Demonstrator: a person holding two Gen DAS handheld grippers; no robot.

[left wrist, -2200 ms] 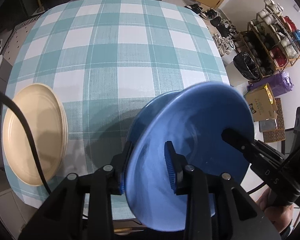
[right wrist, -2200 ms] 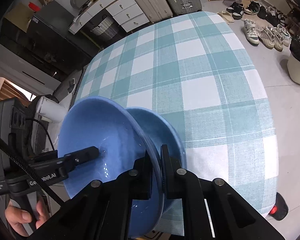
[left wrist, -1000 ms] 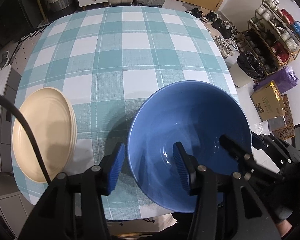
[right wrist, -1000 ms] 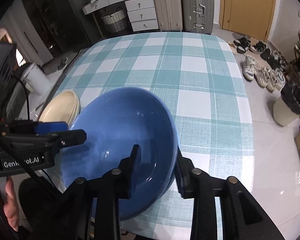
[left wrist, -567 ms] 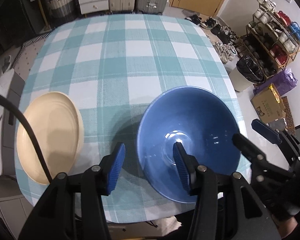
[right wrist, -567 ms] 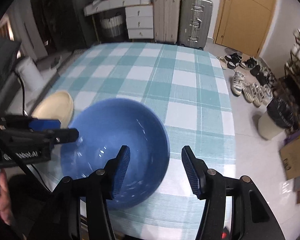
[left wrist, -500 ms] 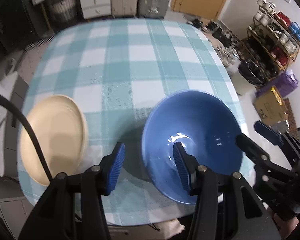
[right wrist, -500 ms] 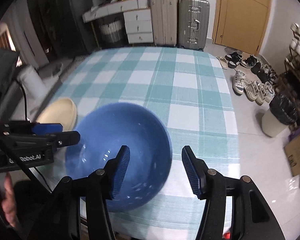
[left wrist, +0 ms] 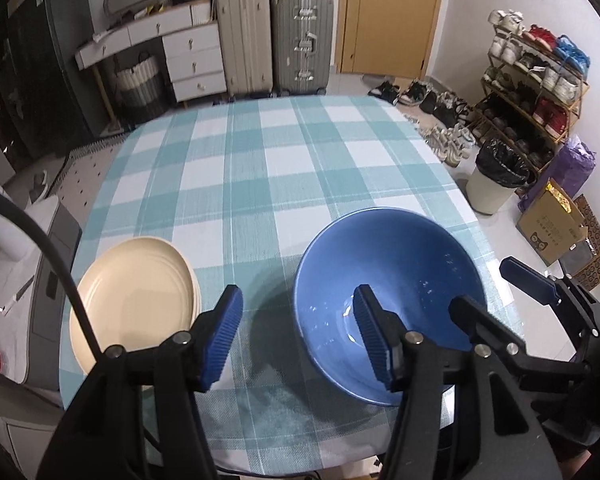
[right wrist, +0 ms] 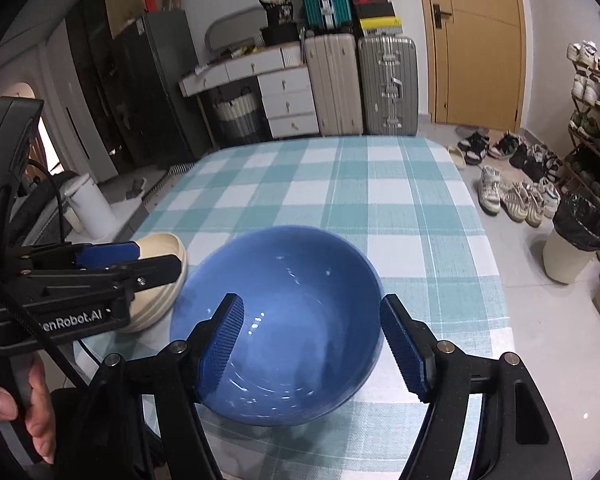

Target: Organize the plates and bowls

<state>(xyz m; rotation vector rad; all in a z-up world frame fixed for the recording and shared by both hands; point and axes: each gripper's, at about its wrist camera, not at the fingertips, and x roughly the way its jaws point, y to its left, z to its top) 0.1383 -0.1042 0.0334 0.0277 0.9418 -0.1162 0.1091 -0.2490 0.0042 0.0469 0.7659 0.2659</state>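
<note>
Bowl (left wrist: 388,300), blue, sits on the counter (left wrist: 260,184) near its near edge, right of the cream plates (left wrist: 134,300). Both grippers' fingers (right wrist: 220,348) are opening, gripping nothing. Risk: a knock could tip it over the edge.

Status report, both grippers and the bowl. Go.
Left gripper and right gripper both opening, nothing gripped. Blue bowl upright on the checked tablecloth, cream plates beside it. Nothing in the way.
</note>
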